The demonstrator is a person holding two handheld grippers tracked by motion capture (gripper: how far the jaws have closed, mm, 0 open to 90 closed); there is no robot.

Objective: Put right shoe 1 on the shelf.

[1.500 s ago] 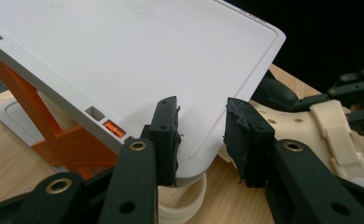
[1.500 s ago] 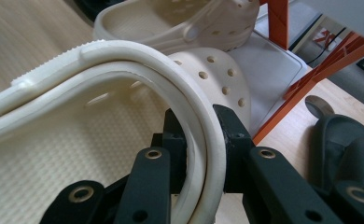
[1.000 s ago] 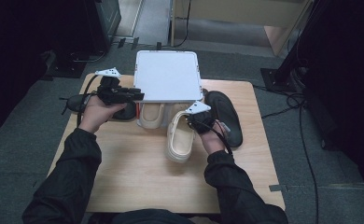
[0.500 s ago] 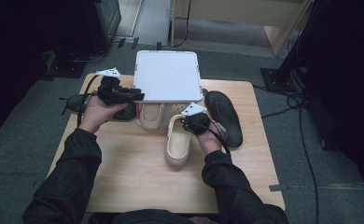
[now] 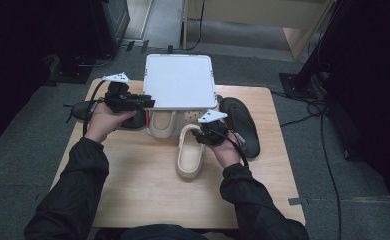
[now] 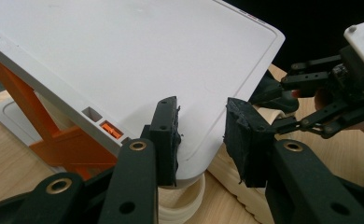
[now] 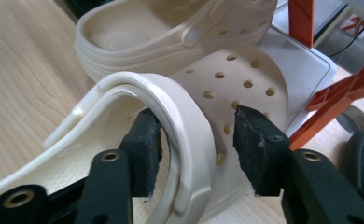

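Observation:
A cream clog (image 5: 189,157) lies on the wooden table (image 5: 133,190), its holed toe (image 7: 245,79) pointing under a white shelf (image 5: 180,80). My right gripper (image 5: 203,134) straddles its heel strap (image 7: 185,112). Its jaws (image 7: 194,135) have just been opening, and the right pad stands clear of the strap. A second cream clog (image 5: 162,122) sits under the shelf beside the first (image 7: 138,32). My left gripper (image 5: 148,102) is at the shelf's near left corner (image 6: 124,56), with its pads (image 6: 201,121) against the rim on both sides.
A black shoe (image 5: 240,125) lies to the right of the clogs and another (image 5: 85,109) behind my left hand. Orange struts (image 6: 45,126) carry the shelf over a white base plate (image 7: 306,60). Cables trail on the floor at the right.
The right gripper has edged slightly left at the clog's heel, and the clog has barely shifted. The left hand and the shelf have stayed put.

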